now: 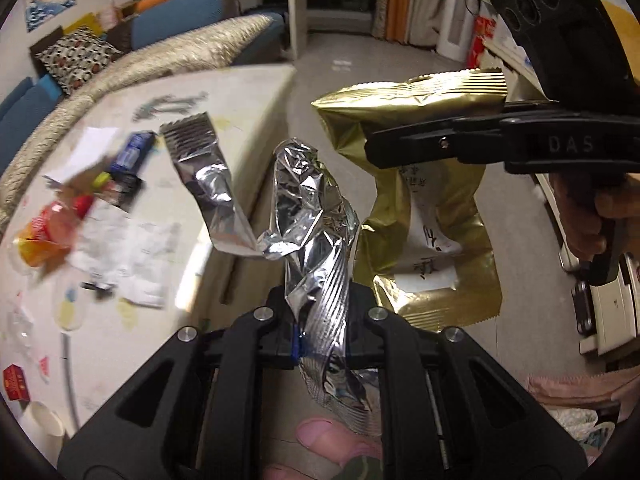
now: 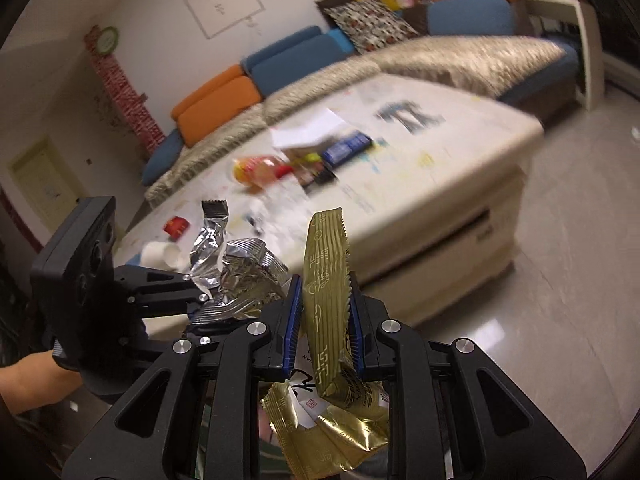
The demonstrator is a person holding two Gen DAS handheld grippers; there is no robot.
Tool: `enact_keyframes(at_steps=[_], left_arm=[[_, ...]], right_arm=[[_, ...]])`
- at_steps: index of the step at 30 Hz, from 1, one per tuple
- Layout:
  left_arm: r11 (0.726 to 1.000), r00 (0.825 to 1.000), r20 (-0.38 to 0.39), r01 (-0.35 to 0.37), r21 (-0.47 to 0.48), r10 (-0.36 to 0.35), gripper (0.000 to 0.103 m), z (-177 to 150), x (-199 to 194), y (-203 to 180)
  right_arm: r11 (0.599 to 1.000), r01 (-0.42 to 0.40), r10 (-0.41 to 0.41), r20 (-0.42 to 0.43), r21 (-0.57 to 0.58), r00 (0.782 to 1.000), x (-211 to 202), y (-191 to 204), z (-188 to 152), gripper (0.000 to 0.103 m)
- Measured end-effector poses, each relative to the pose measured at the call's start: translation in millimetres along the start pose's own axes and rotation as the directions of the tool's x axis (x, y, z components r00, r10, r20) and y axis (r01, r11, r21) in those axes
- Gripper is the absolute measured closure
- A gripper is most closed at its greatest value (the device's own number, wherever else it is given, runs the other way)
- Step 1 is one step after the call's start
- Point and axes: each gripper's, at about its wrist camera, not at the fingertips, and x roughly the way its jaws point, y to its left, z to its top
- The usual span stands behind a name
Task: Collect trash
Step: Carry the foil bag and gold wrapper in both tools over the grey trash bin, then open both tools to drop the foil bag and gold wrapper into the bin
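Observation:
My left gripper (image 1: 320, 330) is shut on a crumpled silver foil wrapper (image 1: 308, 216), which sticks up above the floor beside the table. In the right wrist view that silver wrapper (image 2: 244, 276) and the left gripper (image 2: 200, 308) appear at the left. My right gripper (image 2: 325, 320) is shut on a gold snack wrapper (image 2: 326, 276); its lower part hangs crumpled below the fingers. In the left wrist view the right gripper (image 1: 372, 148) comes in from the right and holds the gold wrapper (image 1: 416, 104) off the table.
A low cream coffee table (image 2: 440, 168) carries several pieces of litter: an orange-red plastic bag (image 1: 44, 232), a blue packet (image 1: 134, 152), white papers (image 1: 132, 256), a small red box (image 1: 16, 382) and a white paper cup (image 1: 42, 420). A blue and orange sofa (image 2: 280, 64) stands behind. Grey tiled floor (image 2: 560, 260) lies to the right.

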Motion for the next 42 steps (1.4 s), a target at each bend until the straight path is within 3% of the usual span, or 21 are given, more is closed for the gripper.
enact_keyframes(at_steps=[7, 15, 23, 25, 27, 31, 32, 33, 35, 36, 37, 38, 42], left_arm=[[0.995, 0.992, -0.113, 0.064, 0.077, -0.055, 0.092, -24.0, 73.5, -32.8], [0.984, 0.954, -0.27, 0.156, 0.09, -0.127, 0.092, -48.4, 157.5, -38.5], [0.974, 0.887, -0.435, 0.211, 0.081, -0.156, 0.091, -68.4, 240.7, -34.5], [0.972, 0.877, -0.459, 0.21, 0.103, -0.141, 0.089, -69.3, 254.5, -32.4], [0.971, 0.869, -0.479, 0.205, 0.127, -0.12, 0.079, -75.4, 262.8, -37.6], [0.971, 0.857, -0.497, 0.213, 0.105, -0.134, 0.074, -81.6, 276.2, -38.6], [0.973, 0.861, -0.493, 0.204, 0.107, -0.126, 0.065, -81.7, 278.0, -38.4], [0.974, 0.865, -0.488, 0.195, 0.112, -0.117, 0.057, -82.5, 276.9, -38.2], [0.974, 0.871, -0.478, 0.191, 0.119, -0.112, 0.054, -84.4, 277.6, -36.3], [0.974, 0.871, -0.478, 0.19, 0.121, -0.111, 0.053, -84.9, 277.7, -36.6], [0.975, 0.872, -0.478, 0.187, 0.123, -0.106, 0.052, -85.5, 277.7, -36.6], [0.975, 0.873, -0.475, 0.185, 0.123, -0.106, 0.05, -85.3, 277.0, -35.5], [0.979, 0.884, -0.454, 0.176, 0.105, -0.111, 0.046, -81.1, 269.6, -34.0]], right_arm=[[0.995, 0.071, -0.063, -0.097, 0.075, 0.993, 30.5, -38.7, -63.6, 0.081], [0.979, 0.117, -0.084, -0.192, 0.167, 0.978, 82.3, -79.5, -118.7, 0.081], [0.951, 0.169, -0.094, -0.277, 0.26, 0.956, 138.2, -123.1, -163.2, 0.081], [0.95, 0.185, -0.106, -0.299, 0.25, 0.948, 147.4, -128.6, -170.5, 0.081], [0.95, 0.202, -0.116, -0.33, 0.239, 0.937, 157.7, -132.6, -176.3, 0.08], [0.946, 0.213, -0.116, -0.362, 0.243, 0.925, 170.4, -140.7, -184.4, 0.078], [0.945, 0.215, -0.115, -0.367, 0.247, 0.923, 170.8, -142.3, -187.2, 0.077], [0.944, 0.218, -0.115, -0.374, 0.247, 0.92, 172.5, -144.3, -188.8, 0.074], [0.946, 0.22, -0.119, -0.376, 0.239, 0.919, 174.8, -146.1, -189.2, 0.069], [0.948, 0.213, -0.114, -0.372, 0.237, 0.921, 175.4, -145.9, -188.2, 0.058], [0.949, 0.215, -0.119, -0.367, 0.232, 0.922, 174.5, -145.2, -187.2, 0.034], [0.947, 0.222, -0.129, -0.363, 0.23, 0.923, 172.8, -144.2, -186.3, 0.026], [0.946, 0.198, -0.11, -0.321, 0.257, 0.941, 166.2, -145.6, -181.5, 0.026]])
